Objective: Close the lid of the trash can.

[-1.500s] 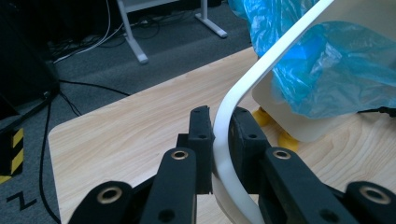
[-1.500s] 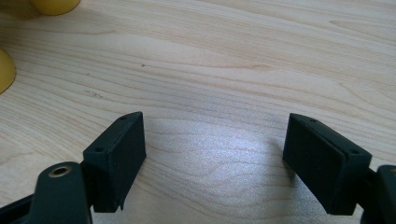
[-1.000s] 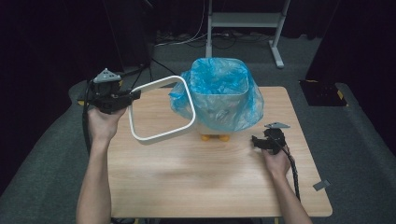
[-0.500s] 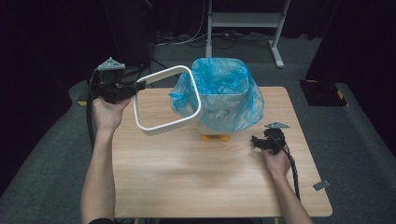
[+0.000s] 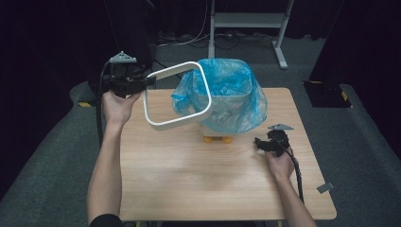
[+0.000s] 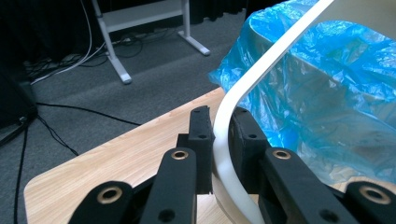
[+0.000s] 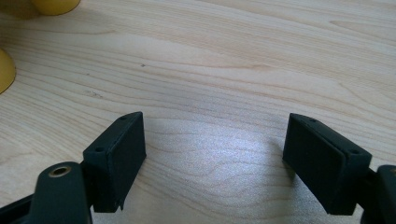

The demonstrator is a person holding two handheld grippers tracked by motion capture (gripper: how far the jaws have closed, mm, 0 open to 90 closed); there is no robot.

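A white rounded-square ring hangs in the air left of a white bin lined with a blue plastic bag, its right side overlapping the bag. My left gripper is shut on the ring's left edge, held above the table's far left corner. In the left gripper view the white ring is pinched between the black jaws of the left gripper, with the blue bag just behind. My right gripper rests low over the table at the right, open, nothing between its jaws.
The bin stands on yellow feet on a light wooden table; those feet lie close ahead of the right gripper. A grey metal stand and cables lie on the carpet beyond the table. A dark flat item lies on the floor at the right.
My left hand has carried the ring up and rightward, closer to the bagged bin, so it now overlaps the bag. The right hand has stayed still.
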